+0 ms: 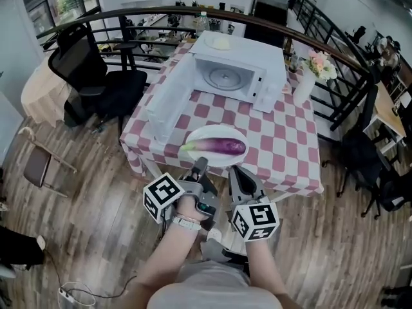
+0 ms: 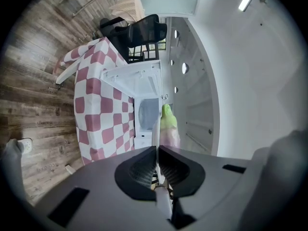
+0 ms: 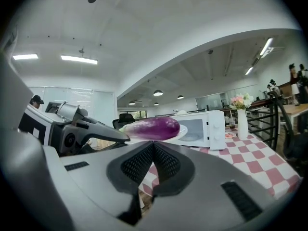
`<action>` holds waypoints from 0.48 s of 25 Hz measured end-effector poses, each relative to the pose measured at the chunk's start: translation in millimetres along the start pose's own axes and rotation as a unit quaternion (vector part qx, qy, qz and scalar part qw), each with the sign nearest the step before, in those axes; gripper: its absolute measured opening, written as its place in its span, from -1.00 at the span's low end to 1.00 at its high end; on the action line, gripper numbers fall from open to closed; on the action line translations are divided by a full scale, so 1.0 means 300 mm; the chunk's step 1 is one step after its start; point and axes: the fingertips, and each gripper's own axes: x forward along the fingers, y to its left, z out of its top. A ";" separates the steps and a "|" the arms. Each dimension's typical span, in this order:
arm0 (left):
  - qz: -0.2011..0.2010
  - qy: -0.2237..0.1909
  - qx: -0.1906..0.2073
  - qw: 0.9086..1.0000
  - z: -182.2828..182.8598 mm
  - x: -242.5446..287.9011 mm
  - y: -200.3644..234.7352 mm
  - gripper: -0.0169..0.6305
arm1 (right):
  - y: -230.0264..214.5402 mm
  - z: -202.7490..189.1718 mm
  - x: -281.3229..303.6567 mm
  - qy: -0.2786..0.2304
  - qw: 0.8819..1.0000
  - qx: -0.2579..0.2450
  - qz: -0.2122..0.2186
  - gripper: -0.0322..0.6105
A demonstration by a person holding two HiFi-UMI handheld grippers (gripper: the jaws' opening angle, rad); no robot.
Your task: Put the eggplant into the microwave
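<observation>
Square table (image 1: 290,140), covered with a red-and-white checked cloth, standing on a wood-plank floor (image 1: 96,192).

Black office chair (image 1: 96,76), at the table's left side.

White box-shaped microwave oven (image 1: 257,69), at the far end of the table. Its door (image 1: 170,102) is swung wide open to the left and a glass turntable (image 1: 225,78) shows inside.

Round white plate (image 1: 215,129), at the table's near edge, in line with the oven and well apart from it. It is carried by its near rim between the two grippers. Whether it touches the cloth cannot be told.

Glossy purple eggplant (image 1: 222,147) with a green stem end pointing left, lying lengthwise across the plate, outside the oven.

Left gripper (image 1: 201,163), grey, with a marker cube. Its jaws are nearly together, clamped on the plate's rim left of centre. The rim shows as a thin white edge between the pads.

Right gripper (image 1: 235,170), same build. Its jaws are drawn together on the rim right of centre.

White vase (image 1: 302,85) of pink flowers, beside the oven's right.
</observation>
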 end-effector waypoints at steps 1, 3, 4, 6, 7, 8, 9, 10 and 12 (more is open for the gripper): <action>0.001 -0.004 -0.002 1.000 0.010 0.016 0.000 -0.90 | -0.009 0.001 0.016 0.002 1.000 0.000 0.004 -0.82; 0.006 -0.013 -0.003 1.000 0.027 0.053 0.003 -0.90 | -0.033 0.004 0.045 0.006 1.000 -0.001 0.012 -0.83; 0.008 -0.017 -0.003 1.000 0.033 0.072 0.004 -0.90 | -0.046 0.006 0.059 0.007 1.000 -0.002 0.016 -0.83; 0.010 -0.026 -0.006 1.000 0.040 0.109 0.002 -0.90 | -0.071 0.015 0.083 0.010 1.000 -0.005 0.025 -0.83; 0.009 -0.030 -0.008 0.999 0.043 0.126 -0.001 -0.90 | -0.083 0.020 0.094 0.011 0.999 -0.008 0.030 -0.83; 0.008 -0.035 -0.010 0.999 0.046 0.144 -0.003 -0.90 | -0.095 0.026 0.104 0.012 0.999 -0.010 0.035 -0.82; 0.008 -0.039 -0.012 0.999 0.050 0.162 -0.005 -0.90 | -0.108 0.030 0.114 0.013 0.999 -0.011 0.039 -0.82; 0.007 -0.044 -0.012 0.999 0.053 0.179 -0.006 -0.90 | -0.120 0.034 0.122 0.013 0.999 -0.012 0.042 -0.83; 0.004 -0.052 -0.012 0.999 0.059 0.212 -0.007 -0.90 | -0.145 0.036 0.138 0.014 0.999 -0.013 0.049 -0.82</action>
